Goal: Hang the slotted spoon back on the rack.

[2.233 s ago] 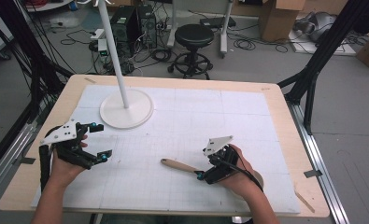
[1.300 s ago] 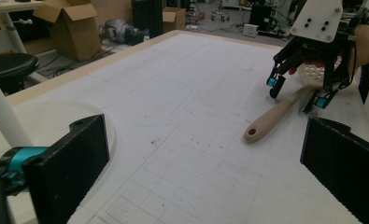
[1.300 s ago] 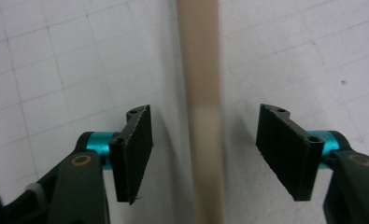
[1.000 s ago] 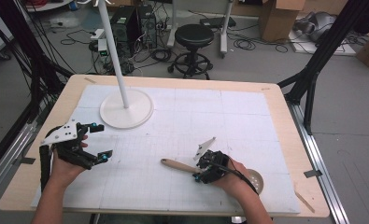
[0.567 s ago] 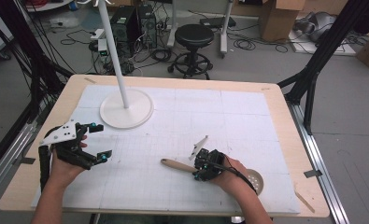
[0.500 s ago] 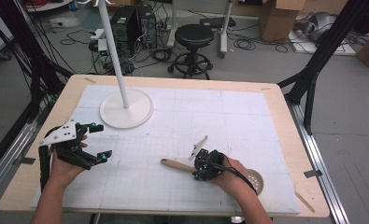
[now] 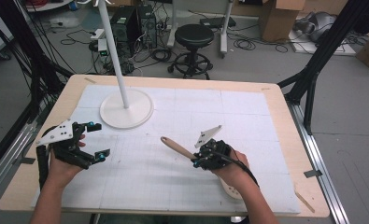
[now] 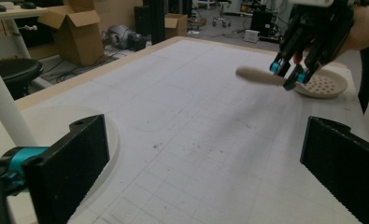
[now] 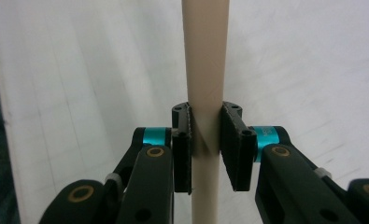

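Two grippers are seen: the right gripper (image 7: 197,161) is clamped on the handle of a beige slotted spoon (image 7: 176,147), held just above the table (image 7: 182,186) mid-right, probably for carrying, while the left gripper (image 7: 94,140) is kept wide, empty, near the stand base (image 7: 140,109).

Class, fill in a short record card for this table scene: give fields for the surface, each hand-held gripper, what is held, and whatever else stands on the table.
surface: white mat on a wooden table
left hand-held gripper: jaws wide open, holding nothing
right hand-held gripper: jaws closed on the handle of a slotted spoon
spoon bowl: round, with holes, beside the person's right hand
also on table: white stand with round base and upright pole, far left
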{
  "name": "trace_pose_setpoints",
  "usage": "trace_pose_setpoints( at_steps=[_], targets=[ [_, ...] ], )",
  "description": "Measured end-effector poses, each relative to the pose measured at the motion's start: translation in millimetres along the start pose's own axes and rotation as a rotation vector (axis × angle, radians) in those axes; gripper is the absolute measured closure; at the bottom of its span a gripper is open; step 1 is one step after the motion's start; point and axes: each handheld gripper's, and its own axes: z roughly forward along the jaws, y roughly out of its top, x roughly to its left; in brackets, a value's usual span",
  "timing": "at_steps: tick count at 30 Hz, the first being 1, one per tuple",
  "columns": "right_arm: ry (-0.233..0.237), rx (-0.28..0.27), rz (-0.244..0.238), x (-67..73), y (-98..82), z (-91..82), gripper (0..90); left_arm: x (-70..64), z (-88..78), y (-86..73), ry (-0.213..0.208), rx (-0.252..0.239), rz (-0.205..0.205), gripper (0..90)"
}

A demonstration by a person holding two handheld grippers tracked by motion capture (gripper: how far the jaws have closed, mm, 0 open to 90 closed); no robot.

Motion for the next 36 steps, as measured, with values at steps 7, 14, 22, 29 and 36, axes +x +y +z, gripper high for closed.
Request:
trace_pose_setpoints(
  at_steps=[7, 14, 22, 29, 36],
  targets=[
    [-0.004, -0.11, -0.007, -8.2, 18.8, -27.2, 75.6, -0.4, -0.9, 0.8, 0.001, -0.006, 0.001, 1.8],
    [0.004, -0.186, -0.005, -18.3, 40.8, -48.2, 75.6, -0.7, -1.2, 1.5, -0.001, -0.009, -0.001, 1.8],
    [0.027, -0.25, 0.005, -34.9, 66.5, -52.6, 75.6, -1.1, -1.4, 2.3, -0.003, -0.01, 0.003, 1.8],
    [0.054, -0.298, 0.002, -52.7, 95.8, -58.2, 75.6, -1.0, -1.5, 2.3, -0.006, -0.01, 0.003, 1.8],
    [0.054, -0.307, -0.009, -64.4, 122.1, -62.1, 75.6, -1.2, -2.5, 3.4, -0.008, -0.017, 0.003, 1.8]
  ],
)
